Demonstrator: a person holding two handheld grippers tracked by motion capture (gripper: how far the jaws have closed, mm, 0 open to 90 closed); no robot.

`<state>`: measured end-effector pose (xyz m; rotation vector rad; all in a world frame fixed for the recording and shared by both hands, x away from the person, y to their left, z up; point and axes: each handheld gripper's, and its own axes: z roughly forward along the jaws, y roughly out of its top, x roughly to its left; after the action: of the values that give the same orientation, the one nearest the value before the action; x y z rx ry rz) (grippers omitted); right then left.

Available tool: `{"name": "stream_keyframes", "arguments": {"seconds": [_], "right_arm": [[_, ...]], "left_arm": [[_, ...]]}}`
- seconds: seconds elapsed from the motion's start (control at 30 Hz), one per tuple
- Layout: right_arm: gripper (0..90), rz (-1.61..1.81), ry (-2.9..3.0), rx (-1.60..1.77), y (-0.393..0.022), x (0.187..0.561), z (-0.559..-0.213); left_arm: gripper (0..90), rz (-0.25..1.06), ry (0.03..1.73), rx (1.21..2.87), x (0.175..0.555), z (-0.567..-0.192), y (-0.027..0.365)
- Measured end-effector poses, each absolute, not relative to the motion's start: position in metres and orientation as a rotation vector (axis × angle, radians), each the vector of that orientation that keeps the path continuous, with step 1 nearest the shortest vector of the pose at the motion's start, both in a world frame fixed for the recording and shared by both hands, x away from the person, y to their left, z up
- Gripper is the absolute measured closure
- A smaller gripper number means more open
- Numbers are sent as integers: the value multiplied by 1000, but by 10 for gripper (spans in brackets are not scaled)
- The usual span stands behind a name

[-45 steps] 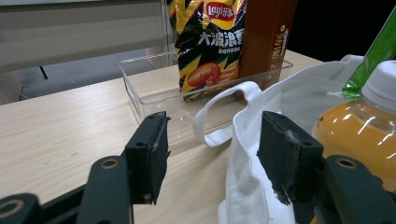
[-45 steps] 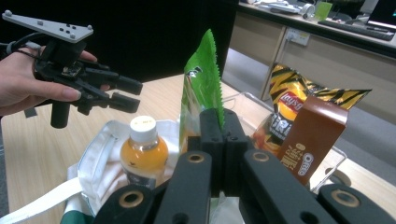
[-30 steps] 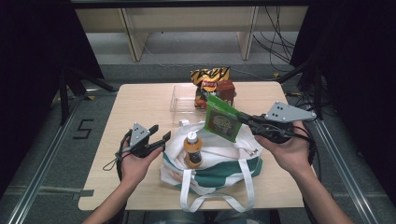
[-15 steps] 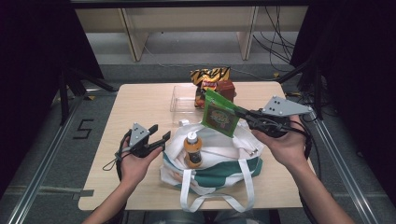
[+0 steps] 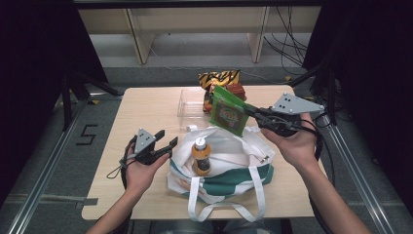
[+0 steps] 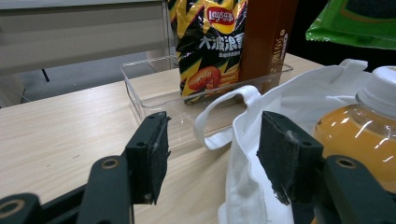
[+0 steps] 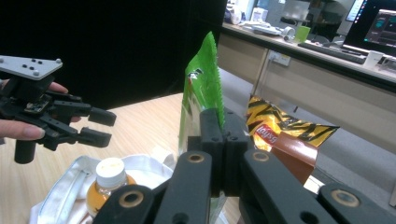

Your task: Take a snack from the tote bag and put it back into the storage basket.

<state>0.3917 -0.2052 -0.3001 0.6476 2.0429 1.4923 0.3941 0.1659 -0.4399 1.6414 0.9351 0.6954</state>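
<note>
I have the green snack packet clamped in the right gripper, aloft over the tote bag's far edge. Left gripper hangs wide, empty. Next, I judge: lower it beside the juice bottle.

Right gripper jaws clamp edge of snack packet, held in air above far rim of tote bag. Bottle upright inside bag, below and nearer than those jaws. Left gripper jaws apart, just left of bag, bottle to their right. Clear tray on bench beyond bag; chip bag and box stand at tray's right end, behind held packet.
</note>
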Motion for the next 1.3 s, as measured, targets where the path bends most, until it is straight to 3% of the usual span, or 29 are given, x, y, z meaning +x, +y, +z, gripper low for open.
{"name": "stream_keyframes", "arguments": {"seconds": [1.3], "right_arm": [[900,1489,2000,662,-183,435,-297]], "left_arm": [[422,685,925,1641,395,-440,165]]}}
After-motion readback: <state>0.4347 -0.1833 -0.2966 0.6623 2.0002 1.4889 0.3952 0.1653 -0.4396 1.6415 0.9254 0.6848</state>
